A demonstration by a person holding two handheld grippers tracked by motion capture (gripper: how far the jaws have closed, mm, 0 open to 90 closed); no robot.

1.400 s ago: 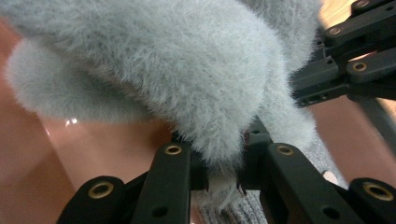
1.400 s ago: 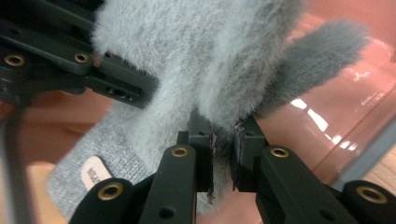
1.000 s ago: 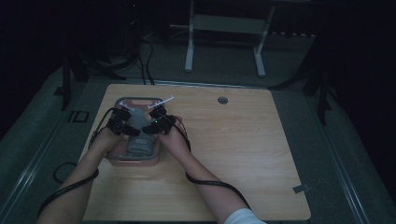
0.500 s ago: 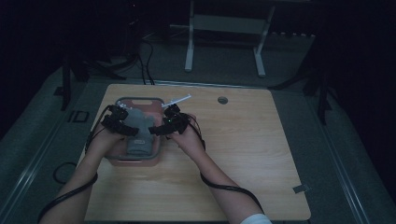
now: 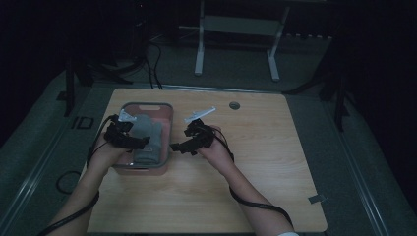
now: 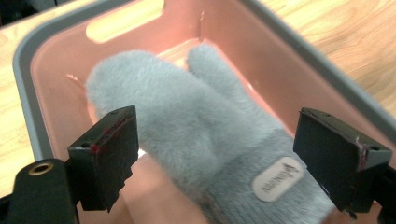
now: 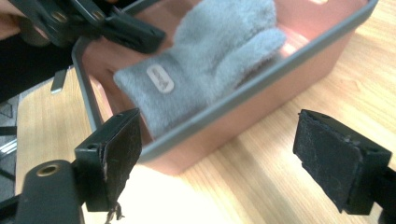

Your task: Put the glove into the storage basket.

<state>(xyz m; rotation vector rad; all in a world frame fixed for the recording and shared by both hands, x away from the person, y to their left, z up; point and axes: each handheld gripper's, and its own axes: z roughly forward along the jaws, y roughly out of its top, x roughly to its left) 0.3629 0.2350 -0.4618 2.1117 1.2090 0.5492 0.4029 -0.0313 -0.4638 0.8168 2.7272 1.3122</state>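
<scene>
A fluffy grey mitten (image 5: 150, 137) (image 6: 187, 121) (image 7: 210, 56) with a small oval label lies flat in a pink bin with a grey rim (image 5: 146, 104) (image 6: 28, 56) (image 7: 261, 79), at the table's left. My left gripper (image 5: 141, 143) (image 6: 229, 158) hovers over the bin's left side, open above the mitten's cuff; its jaws have just been opening and its pads press on nothing. My right gripper (image 5: 176, 146) (image 7: 229, 158) is outside the bin, just right of its wall. It is open and its jaws have just been opening, with nothing between them.
The wooden table (image 5: 275, 162) stretches out to the right of the bin. A round cable hole (image 5: 234, 105) sits near its far edge and a bit of tape (image 5: 317, 199) at the near right corner. White frame legs (image 5: 199, 49) and cables stand behind the table.
Both grippers were close together over the mitten in the bin. They have opened and drawn apart: the right out over the bin's right wall, the left to the left and up. The mitten stays in the bin.
</scene>
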